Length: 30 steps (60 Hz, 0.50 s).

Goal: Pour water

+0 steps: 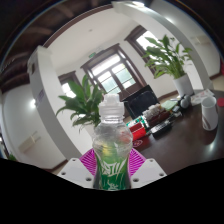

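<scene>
A clear plastic bottle (pixel 111 148) with a green label and a white cap stands upright between my gripper's (pixel 112 172) two fingers. Both magenta pads (pixel 90 163) press against its sides, so the gripper is shut on the bottle. The bottle looks lifted, its cap reaching up in front of the window. Beyond the fingers, to the right, a white cup (pixel 208 112) stands on the dark table (pixel 175 122). The bottle's base is hidden below the fingers.
A leafy green plant (pixel 85 105) rises just left of the bottle and another plant (pixel 168 55) stands farther right. A red object (pixel 140 131) and small items lie on the table behind the bottle. A window (pixel 112 72) fills the far wall.
</scene>
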Motion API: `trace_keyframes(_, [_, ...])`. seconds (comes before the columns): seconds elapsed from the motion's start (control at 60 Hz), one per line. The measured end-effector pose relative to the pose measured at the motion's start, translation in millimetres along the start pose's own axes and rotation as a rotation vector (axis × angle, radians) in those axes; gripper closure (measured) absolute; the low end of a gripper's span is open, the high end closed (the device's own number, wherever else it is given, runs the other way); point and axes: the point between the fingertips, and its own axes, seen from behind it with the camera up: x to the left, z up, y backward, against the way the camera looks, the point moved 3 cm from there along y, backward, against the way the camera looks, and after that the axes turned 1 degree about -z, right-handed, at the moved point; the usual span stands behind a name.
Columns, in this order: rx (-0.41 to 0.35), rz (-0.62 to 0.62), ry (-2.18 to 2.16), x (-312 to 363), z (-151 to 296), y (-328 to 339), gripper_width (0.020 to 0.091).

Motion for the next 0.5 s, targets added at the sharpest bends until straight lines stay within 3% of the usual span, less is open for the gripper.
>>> trace_keyframes(0.083, [-0.011,-0.01,-0.198,-19,34,1,0.0743])
trace_keyframes(0.25, [-0.104,0.008,-0.587,-77,96,1,0.0743])
trace_keyframes(0.5, [-0.326,0.092,-1.257,-154,174,19,0.0745])
